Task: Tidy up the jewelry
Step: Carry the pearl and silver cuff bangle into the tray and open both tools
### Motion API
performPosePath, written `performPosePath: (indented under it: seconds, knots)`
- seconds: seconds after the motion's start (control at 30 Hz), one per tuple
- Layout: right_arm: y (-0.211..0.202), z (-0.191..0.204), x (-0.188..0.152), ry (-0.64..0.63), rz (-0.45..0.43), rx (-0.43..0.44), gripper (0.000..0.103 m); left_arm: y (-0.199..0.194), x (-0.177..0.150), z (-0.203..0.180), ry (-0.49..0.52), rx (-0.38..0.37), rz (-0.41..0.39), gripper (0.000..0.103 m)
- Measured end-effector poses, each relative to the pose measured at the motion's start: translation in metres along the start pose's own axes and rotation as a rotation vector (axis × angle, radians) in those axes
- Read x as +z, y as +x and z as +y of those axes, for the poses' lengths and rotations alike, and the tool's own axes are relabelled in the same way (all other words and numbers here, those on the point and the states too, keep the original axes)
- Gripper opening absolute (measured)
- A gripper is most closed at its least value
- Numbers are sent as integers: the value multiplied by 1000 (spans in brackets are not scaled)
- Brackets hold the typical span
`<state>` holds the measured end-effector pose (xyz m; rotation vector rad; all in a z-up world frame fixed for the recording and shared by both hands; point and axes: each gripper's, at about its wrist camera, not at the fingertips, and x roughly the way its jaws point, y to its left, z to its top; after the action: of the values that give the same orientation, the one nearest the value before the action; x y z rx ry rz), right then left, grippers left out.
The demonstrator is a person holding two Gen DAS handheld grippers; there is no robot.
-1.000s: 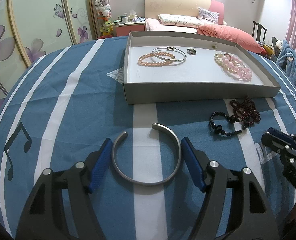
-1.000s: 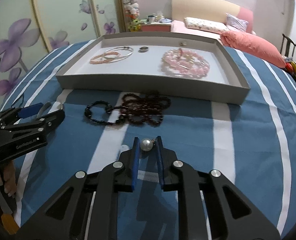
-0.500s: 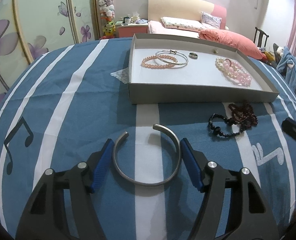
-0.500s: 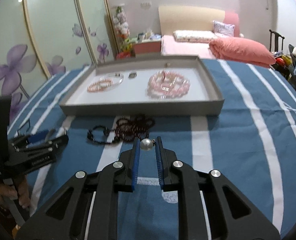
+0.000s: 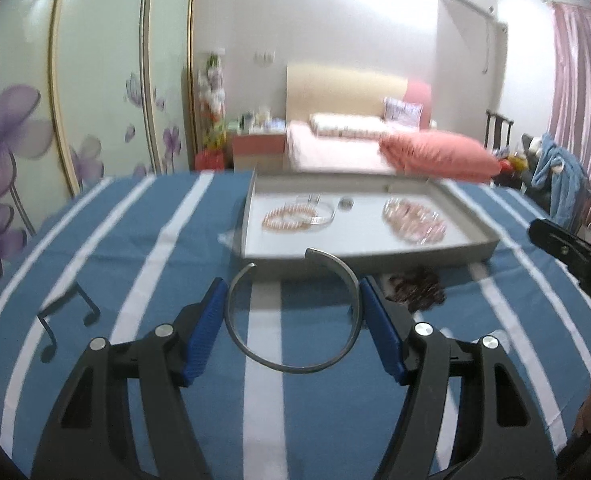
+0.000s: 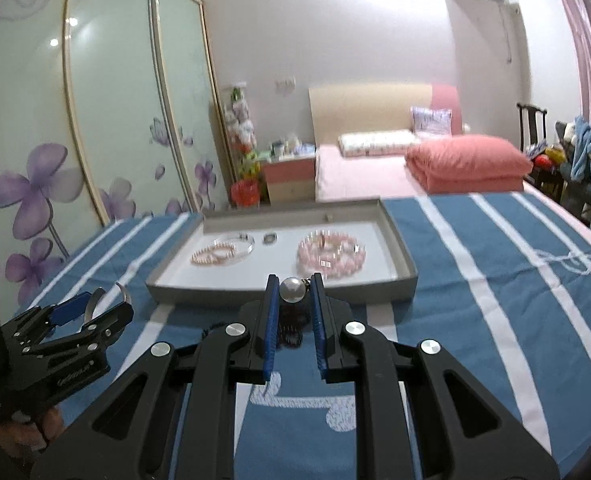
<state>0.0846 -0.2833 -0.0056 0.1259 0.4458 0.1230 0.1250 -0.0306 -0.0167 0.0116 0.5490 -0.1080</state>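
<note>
Left gripper (image 5: 291, 312): jaws stand wide, clamped across the sides of a silver open cuff bangle (image 5: 291, 356); the blue pads (image 5: 201, 334) press on its left and right edges, and the gap of the cuff faces away from the camera.
Right gripper (image 6: 293, 300): jaws nearly together, pinching a round pearl bead (image 6: 290, 289) right at the tips, with a small metal fitting showing on the bead's right side.
Tray (image 6: 279, 302): grey, shallow, white inside, lying on the striped cloth ahead of both grippers, beyond their tips.
In the tray: a pink bead bracelet (image 6: 211, 257) touching a thin silver bangle (image 6: 241, 246) on the left, a small ring (image 6: 270, 238) behind them near the middle, and a pile of pale pink beads (image 6: 331, 258) on the right.
Dark bead strands (image 5: 415, 288): on the cloth between the tray's near wall and the grippers, just right of the left gripper's right finger, partly hidden under the right gripper in its own view.
Cloth (image 5: 135, 280): blue with white stripes, below both grippers.
Grippers together: the left one shows at the lower left of the right wrist view, with the cuff between its pads.
</note>
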Motion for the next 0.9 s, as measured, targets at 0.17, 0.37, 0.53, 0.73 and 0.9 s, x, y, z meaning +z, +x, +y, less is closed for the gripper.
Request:
performPosePath:
  seconds: [0.17,0.37,0.53,0.73,0.9]
  knots:
    - [-13,7,6,-19,-88,-12,16,-25,10,-8,16,12,-122,66]
    - [-22,11,10,-29,-158,-20,16,-48,18,-17,38,36,-233,66]
    - [-26,14,11,-51,-202,-36,16,-54,21,-21,45,50,-272,66]
    - [-27,17,16,-71,-238,-67,16,-51,22,-17,36,70,-281,66]
    - [-26,17,20,-71,-257,-88,16,-45,25,-15,32,97,-289,66]
